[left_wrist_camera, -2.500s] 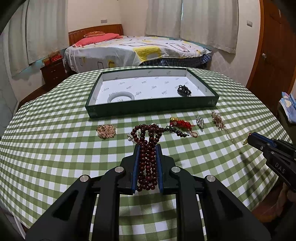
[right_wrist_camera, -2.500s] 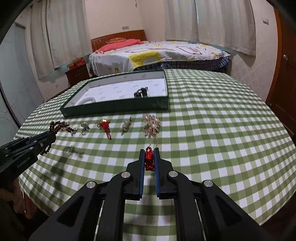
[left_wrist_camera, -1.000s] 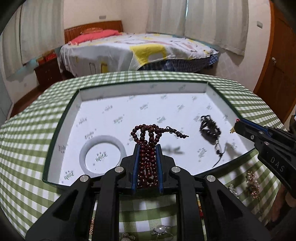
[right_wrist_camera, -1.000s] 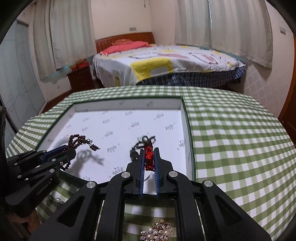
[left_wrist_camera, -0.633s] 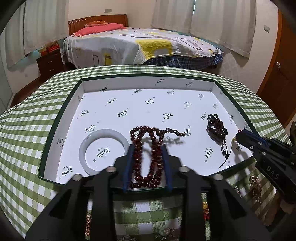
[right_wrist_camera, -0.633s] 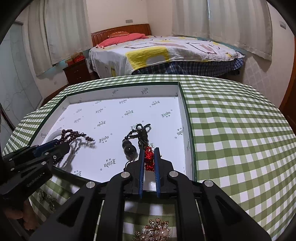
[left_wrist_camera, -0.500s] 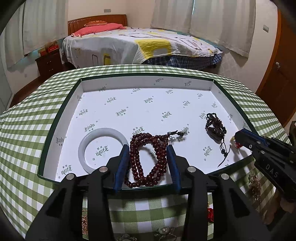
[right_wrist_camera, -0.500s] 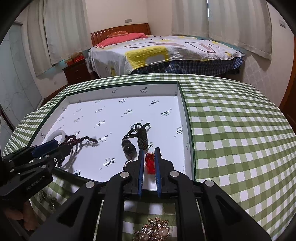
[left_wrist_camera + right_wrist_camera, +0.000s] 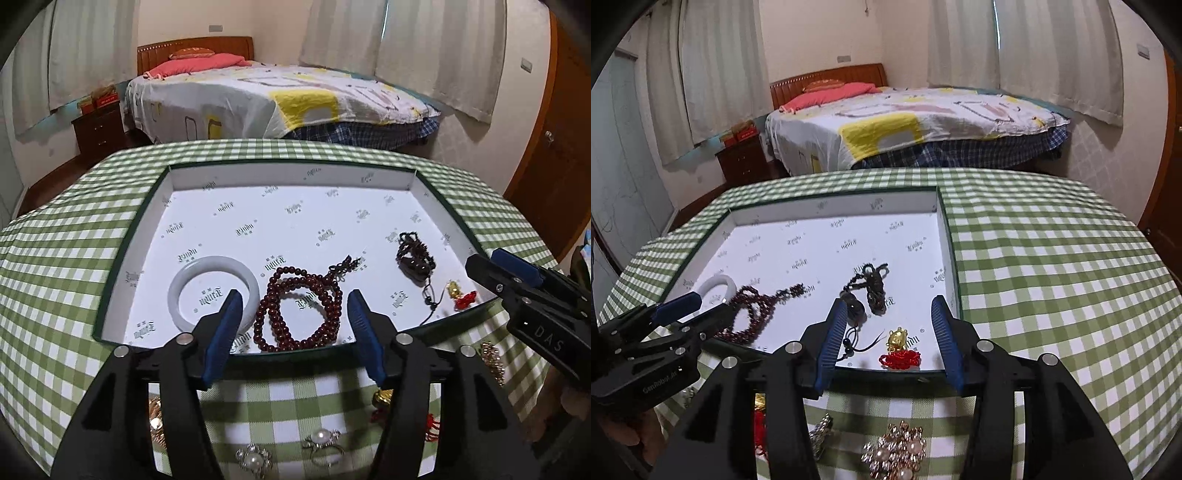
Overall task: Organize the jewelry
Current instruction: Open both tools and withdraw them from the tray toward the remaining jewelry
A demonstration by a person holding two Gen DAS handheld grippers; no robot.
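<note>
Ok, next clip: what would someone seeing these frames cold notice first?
Probably the shallow green-rimmed tray with white printed lining on the green-checked tablecloth, holding a white jade-like bangle, a coiled dark red bead strand, a dark beaded pendant and a small gold charm on a red knotted cord. The left gripper and right gripper both hang open and empty over its near edge, while pearl and gold pieces wait on the cloth in front.

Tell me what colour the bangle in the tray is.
White. The bangle lies in the tray, clearest in the left wrist view.
</note>
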